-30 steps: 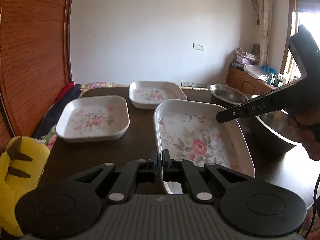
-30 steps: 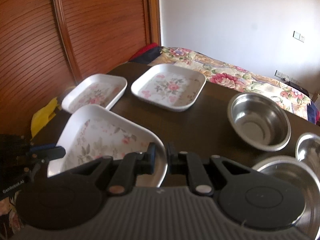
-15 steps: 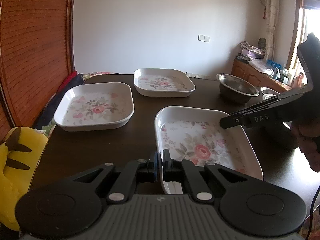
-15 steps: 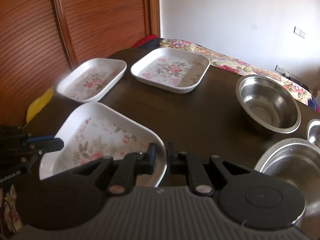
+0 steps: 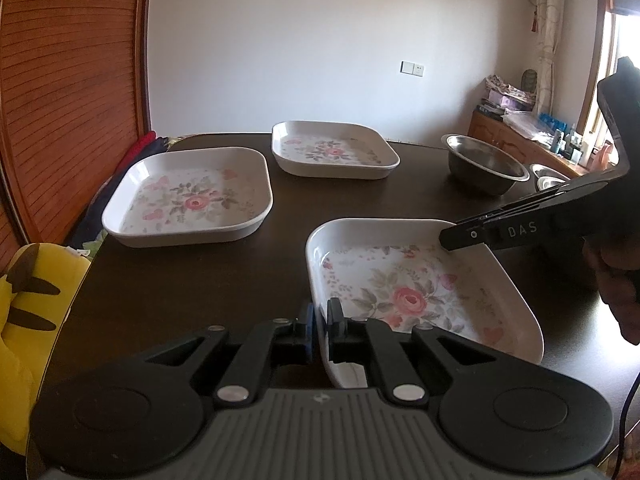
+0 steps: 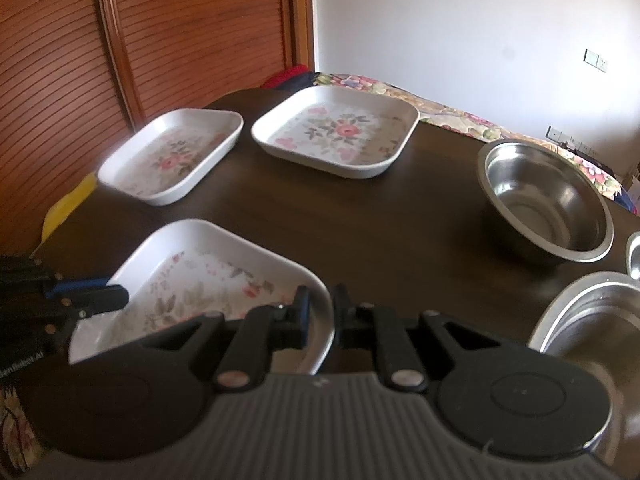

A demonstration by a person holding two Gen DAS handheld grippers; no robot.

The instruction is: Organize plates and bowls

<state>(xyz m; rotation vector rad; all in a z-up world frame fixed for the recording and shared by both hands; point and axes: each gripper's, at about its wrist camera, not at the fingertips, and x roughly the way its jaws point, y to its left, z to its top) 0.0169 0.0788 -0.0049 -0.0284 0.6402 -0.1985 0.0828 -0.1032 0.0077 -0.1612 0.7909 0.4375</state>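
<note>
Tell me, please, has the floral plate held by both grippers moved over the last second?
Yes. The held plate has come down and levelled: in the left wrist view its far rim earlier overlapped the back plate, and dark table now shows between them.

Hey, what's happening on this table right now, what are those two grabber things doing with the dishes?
A person is holding both grippers on one floral plate at the near side of the dark table. The left gripper pinches its near rim, and the right gripper straddles the opposite rim. Two matching floral plates sit farther back, unstacked, with steel bowls off to the right.
</note>
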